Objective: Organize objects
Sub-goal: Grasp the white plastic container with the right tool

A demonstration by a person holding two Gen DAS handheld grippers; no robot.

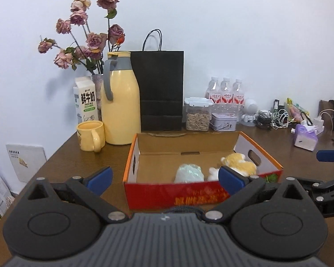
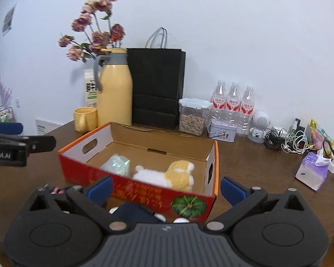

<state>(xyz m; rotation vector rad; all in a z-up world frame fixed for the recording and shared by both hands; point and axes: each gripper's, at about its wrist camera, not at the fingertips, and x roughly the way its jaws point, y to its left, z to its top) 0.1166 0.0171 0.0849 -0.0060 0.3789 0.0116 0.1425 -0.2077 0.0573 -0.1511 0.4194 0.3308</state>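
With both my left gripper (image 1: 165,179) and right gripper (image 2: 165,188) jaws wide and empty, the plush toy (image 2: 167,174) lies boxed (cardboard box (image 2: 142,185) mid-counter (image 1: 82,162)); my next approach should clear its walls.

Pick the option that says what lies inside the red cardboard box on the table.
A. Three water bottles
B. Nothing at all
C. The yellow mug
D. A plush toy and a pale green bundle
D: the plush toy and the pale green bundle lie side by side on the floor of the box, while the mug and water bottles stand outside it on the table.
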